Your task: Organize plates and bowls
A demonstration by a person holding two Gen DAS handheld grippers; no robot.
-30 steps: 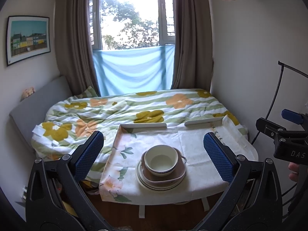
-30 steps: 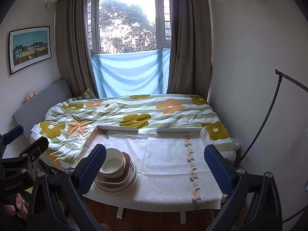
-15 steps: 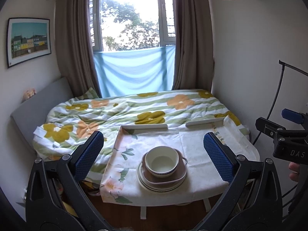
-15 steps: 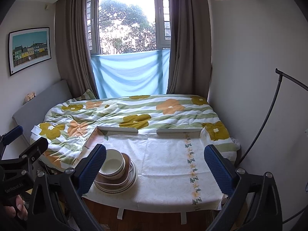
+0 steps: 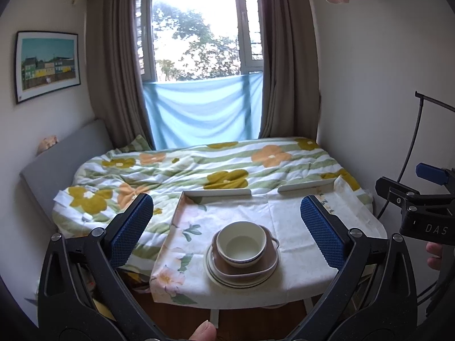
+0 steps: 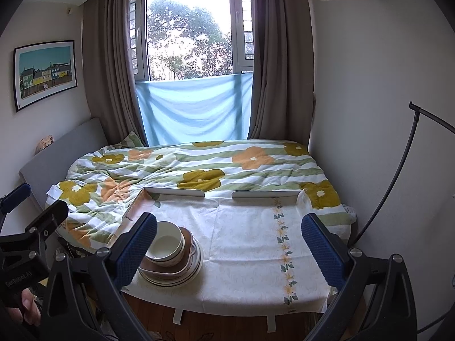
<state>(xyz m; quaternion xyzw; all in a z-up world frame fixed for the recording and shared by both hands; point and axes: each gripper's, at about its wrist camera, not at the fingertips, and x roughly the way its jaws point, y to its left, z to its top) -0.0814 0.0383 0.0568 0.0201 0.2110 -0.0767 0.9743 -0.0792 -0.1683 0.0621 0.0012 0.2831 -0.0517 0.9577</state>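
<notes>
Both tongs, left (image 5: 226, 227) and right (image 6: 229, 241), stand wide apart, empty; a careless grab may tip the bowl (image 5: 241, 243) off its plates (image 5: 216, 270).

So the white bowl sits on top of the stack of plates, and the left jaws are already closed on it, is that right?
Not quite. The white bowl does sit on top of the stack of plates, but the left gripper has its jaws wide open, short of the bowl and touching nothing. The left wrist view shows it.

one cream bowl (image 5: 241, 244), one brown dish (image 5: 245, 267), two grippers, one picture (image 5: 47, 65)
</notes>
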